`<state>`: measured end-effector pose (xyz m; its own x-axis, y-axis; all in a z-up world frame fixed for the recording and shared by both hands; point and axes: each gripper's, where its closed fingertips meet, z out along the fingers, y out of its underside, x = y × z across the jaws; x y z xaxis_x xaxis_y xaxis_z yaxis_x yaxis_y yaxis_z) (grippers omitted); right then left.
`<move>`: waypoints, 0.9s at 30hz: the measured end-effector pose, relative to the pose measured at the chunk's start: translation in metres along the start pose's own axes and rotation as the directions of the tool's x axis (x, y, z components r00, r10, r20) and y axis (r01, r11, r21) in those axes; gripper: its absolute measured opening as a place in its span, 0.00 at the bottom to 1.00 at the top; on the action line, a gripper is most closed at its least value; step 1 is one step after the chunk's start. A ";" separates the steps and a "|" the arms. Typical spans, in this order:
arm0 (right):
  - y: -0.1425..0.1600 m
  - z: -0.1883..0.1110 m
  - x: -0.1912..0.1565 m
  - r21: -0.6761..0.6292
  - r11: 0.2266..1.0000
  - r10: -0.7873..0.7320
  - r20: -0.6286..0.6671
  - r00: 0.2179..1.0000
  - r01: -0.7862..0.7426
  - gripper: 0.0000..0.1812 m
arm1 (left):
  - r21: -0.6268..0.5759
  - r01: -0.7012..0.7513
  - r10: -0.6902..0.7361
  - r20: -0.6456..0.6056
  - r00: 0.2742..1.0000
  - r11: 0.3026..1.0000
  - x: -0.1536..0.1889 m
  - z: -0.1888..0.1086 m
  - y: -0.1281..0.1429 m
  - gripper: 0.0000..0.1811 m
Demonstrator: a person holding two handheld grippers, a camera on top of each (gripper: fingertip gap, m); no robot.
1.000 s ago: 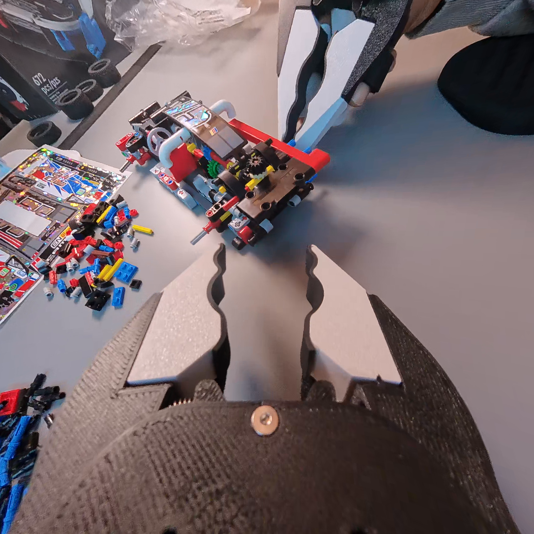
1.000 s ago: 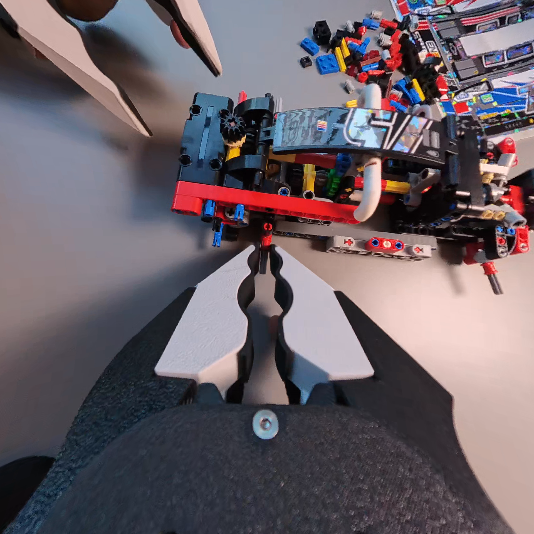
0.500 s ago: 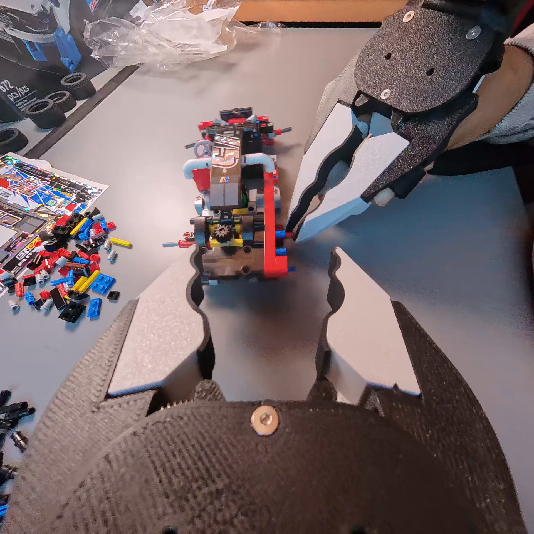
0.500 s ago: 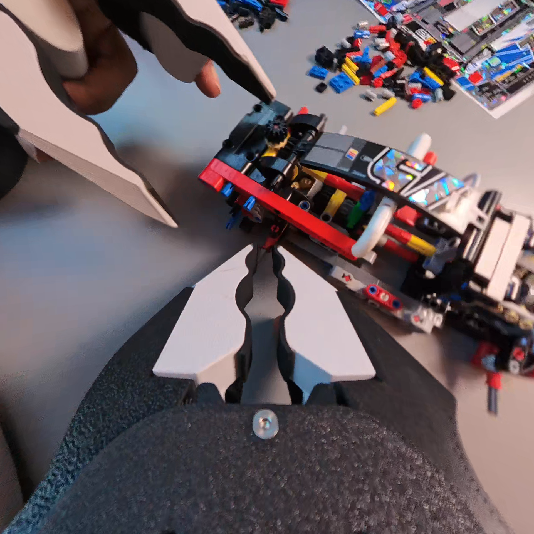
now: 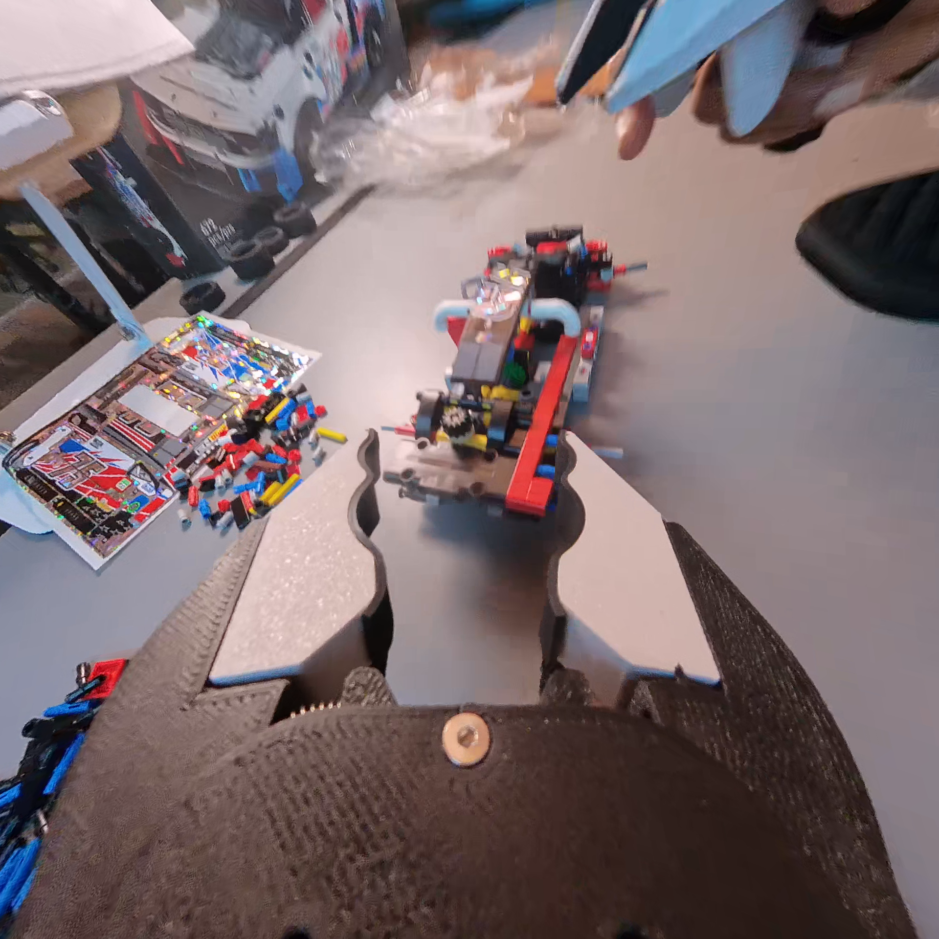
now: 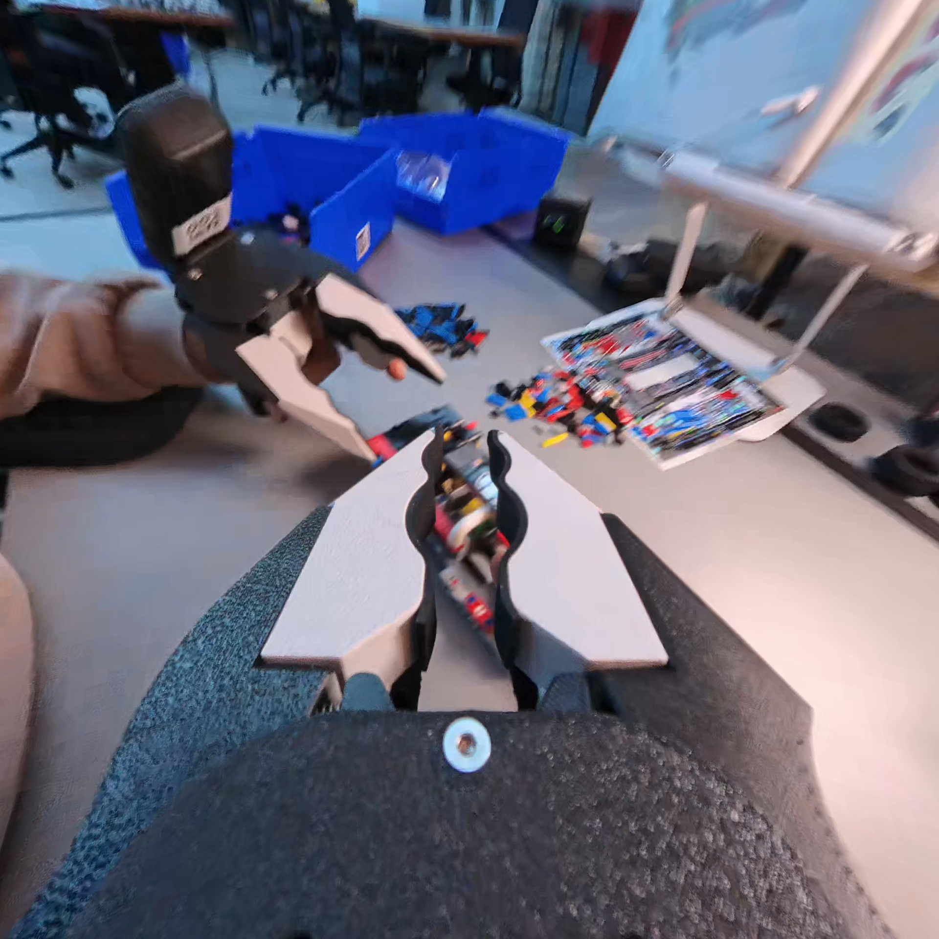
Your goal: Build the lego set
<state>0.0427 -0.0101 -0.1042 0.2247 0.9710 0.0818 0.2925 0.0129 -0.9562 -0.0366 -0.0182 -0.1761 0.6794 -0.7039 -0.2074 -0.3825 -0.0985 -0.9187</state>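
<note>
The partly built lego car (image 5: pixel 513 386) lies on the grey table, with a red beam along its right side. My left gripper (image 5: pixel 467 447) is open, and the car's near end sits between its fingertips. It also shows in the right wrist view (image 6: pixel 406 416), open, low at the car's end. My right gripper (image 6: pixel 465 439) is raised above the car (image 6: pixel 467 508), which shows blurred through the narrow gap between its fingers. It holds nothing. It appears at the top right of the left wrist view (image 5: pixel 660 51), off the table.
A pile of loose small pieces (image 5: pixel 254 457) lies left of the car beside a shiny sticker sheet (image 5: pixel 127 432). More blue and black pieces (image 6: pixel 442 325) lie near the left gripper. The set's box (image 5: pixel 254 101), tyres (image 5: pixel 254 249), a plastic bag (image 5: pixel 432 132) and blue bins (image 6: pixel 406 173) stand farther back. There is about 12 centimeters between the tips of the two grippers.
My right gripper has let go of the red pin at the car's side, opened slightly and lifted up above the car. The left gripper stays open around the car's near end.
</note>
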 end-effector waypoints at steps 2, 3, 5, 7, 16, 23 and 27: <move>-0.032 -0.003 0.031 0.115 0.992 -0.038 -0.083 0.996 0.047 0.08 | 0.113 0.056 -0.060 0.033 0.998 0.992 -0.012 -0.009 -0.018 0.38; -0.048 -0.001 0.046 0.157 0.985 -0.060 -0.117 0.991 0.078 0.08 | 0.160 0.070 -0.080 0.060 0.995 0.985 -0.020 -0.013 -0.023 0.38; -0.082 0.012 0.076 0.229 0.964 -0.092 -0.176 0.980 0.132 0.07 | 0.221 0.074 -0.104 0.130 0.986 0.972 -0.036 -0.021 -0.028 0.37; -0.119 0.033 0.107 0.296 0.938 -0.116 -0.223 0.968 0.180 0.06 | 0.245 0.054 -0.105 0.199 0.974 0.968 -0.047 -0.025 -0.028 0.36; -0.217 0.167 0.254 0.321 0.936 -0.030 -0.334 0.942 0.144 0.00 | 0.226 0.016 -0.093 0.331 0.939 0.974 -0.070 -0.030 -0.018 0.33; -0.235 0.212 0.300 0.278 0.958 0.036 -0.362 0.932 0.071 0.00 | 0.221 0.037 -0.106 0.310 0.945 0.975 -0.071 -0.026 -0.013 0.33; -0.234 0.224 0.296 0.223 0.967 -0.020 -0.400 0.916 0.118 0.00 | 0.198 0.025 -0.085 0.300 0.950 0.980 -0.068 -0.022 -0.011 0.32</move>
<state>-0.1675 0.3277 0.0811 0.5716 0.7942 0.2063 0.1019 0.1808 -0.9782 -0.0924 0.0152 -0.1448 0.8657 -0.4498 -0.2195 -0.2335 0.0248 -0.9720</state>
